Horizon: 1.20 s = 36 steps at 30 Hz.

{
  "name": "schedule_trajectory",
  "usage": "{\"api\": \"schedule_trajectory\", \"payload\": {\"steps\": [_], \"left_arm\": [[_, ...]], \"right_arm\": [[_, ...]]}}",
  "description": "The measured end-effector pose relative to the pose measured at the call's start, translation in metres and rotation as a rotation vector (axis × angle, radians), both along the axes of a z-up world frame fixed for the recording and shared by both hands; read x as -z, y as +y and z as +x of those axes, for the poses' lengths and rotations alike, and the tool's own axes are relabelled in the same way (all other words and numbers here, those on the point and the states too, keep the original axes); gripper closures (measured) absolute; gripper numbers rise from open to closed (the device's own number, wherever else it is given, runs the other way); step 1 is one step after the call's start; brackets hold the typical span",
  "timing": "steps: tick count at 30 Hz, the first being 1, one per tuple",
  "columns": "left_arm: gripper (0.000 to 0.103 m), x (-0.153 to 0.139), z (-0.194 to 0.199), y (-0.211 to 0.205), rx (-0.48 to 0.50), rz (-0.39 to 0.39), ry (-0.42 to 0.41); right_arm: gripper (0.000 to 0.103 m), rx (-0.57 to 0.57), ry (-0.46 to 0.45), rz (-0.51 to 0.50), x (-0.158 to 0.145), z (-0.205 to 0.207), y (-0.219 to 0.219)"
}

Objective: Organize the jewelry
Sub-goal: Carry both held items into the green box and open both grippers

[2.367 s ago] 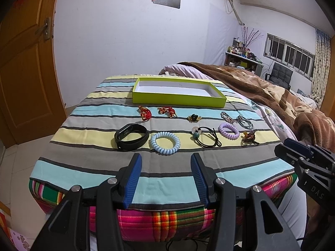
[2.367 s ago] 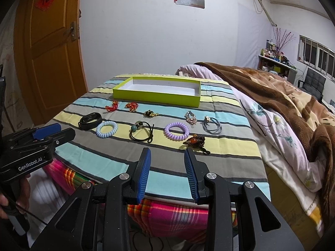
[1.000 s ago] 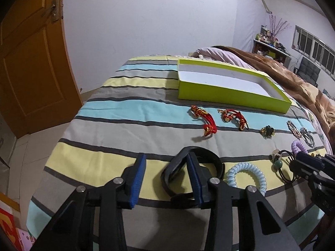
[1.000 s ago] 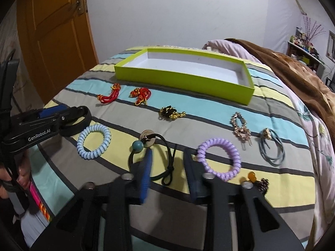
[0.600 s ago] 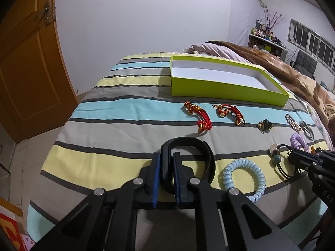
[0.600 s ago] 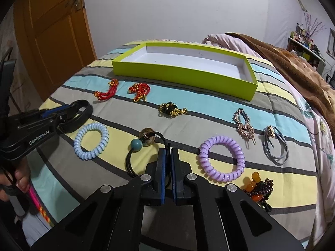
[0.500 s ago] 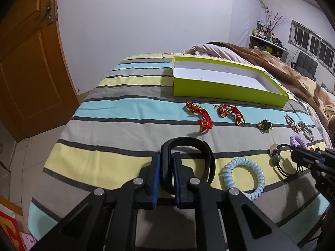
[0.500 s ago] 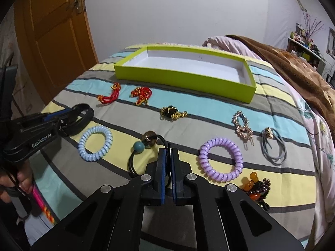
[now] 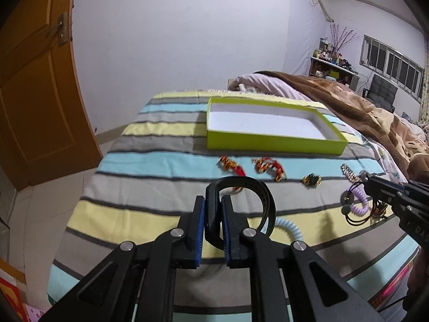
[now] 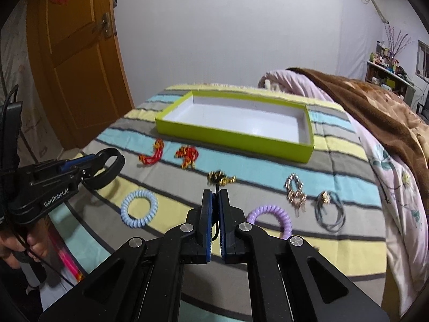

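My left gripper (image 9: 213, 200) is shut on a black wristband (image 9: 264, 201), held clear of the striped bedspread (image 9: 161, 161); the right wrist view shows this gripper (image 10: 97, 158) and the wristband (image 10: 114, 167) at the left. My right gripper (image 10: 215, 196) is shut on the thin cord of a black beaded hair tie (image 10: 214, 232). From the left wrist view the right gripper (image 9: 369, 184) has the hair tie (image 9: 351, 212) dangling from it. An empty lime-green box (image 10: 233, 138) (image 9: 268, 146) lies farther back.
On the bedspread lie two red tassels (image 10: 151, 153) (image 10: 187, 156), a black-gold brooch (image 10: 220, 178), a light blue coil tie (image 10: 139, 212), a purple coil tie (image 10: 270, 218), a rhinestone clip (image 10: 295, 191) and grey hair ties (image 10: 330, 210). A brown blanket (image 10: 375, 102) lies right; a door (image 10: 75, 53) stands left.
Both grippers have shut, the left on the wristband and the right on the hair tie. Both have since risen, lifting these pieces off the bedspread.
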<state>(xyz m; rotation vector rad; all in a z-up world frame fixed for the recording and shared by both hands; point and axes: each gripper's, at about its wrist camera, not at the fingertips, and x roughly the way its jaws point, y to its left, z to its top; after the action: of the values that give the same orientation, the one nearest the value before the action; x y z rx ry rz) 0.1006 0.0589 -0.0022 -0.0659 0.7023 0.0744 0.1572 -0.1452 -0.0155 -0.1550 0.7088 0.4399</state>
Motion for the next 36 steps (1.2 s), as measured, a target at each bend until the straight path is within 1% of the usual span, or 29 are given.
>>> {"api": "schedule_trajectory", "payload": {"steps": [4, 8, 12, 18, 25, 32, 36], "left_arm": [[0.09, -0.012, 0.011, -0.005, 0.018, -0.013, -0.017], [0.09, -0.024, 0.025, -0.01, 0.031, 0.004, -0.047], [0.09, -0.031, 0.05, -0.011, 0.048, -0.016, -0.051], [0.09, -0.037, 0.091, -0.016, 0.062, -0.002, -0.073], [0.09, -0.032, 0.145, -0.007, 0.05, 0.015, -0.083], [0.09, -0.012, 0.196, 0.004, 0.028, 0.014, -0.039], [0.09, 0.002, 0.214, 0.006, 0.02, 0.018, -0.002]], "right_arm": [[0.099, -0.009, -0.024, 0.016, -0.013, 0.01, -0.003], [0.099, -0.011, -0.053, 0.027, -0.027, 0.025, -0.007], [0.099, -0.008, -0.078, 0.03, -0.04, 0.051, -0.009], [0.099, 0.007, -0.094, 0.024, -0.047, 0.093, -0.012], [0.099, 0.036, -0.073, 0.012, -0.036, 0.149, -0.018], [0.099, 0.065, -0.039, 0.004, -0.016, 0.201, -0.024], [0.099, 0.075, -0.013, -0.013, -0.003, 0.225, -0.024]]}}
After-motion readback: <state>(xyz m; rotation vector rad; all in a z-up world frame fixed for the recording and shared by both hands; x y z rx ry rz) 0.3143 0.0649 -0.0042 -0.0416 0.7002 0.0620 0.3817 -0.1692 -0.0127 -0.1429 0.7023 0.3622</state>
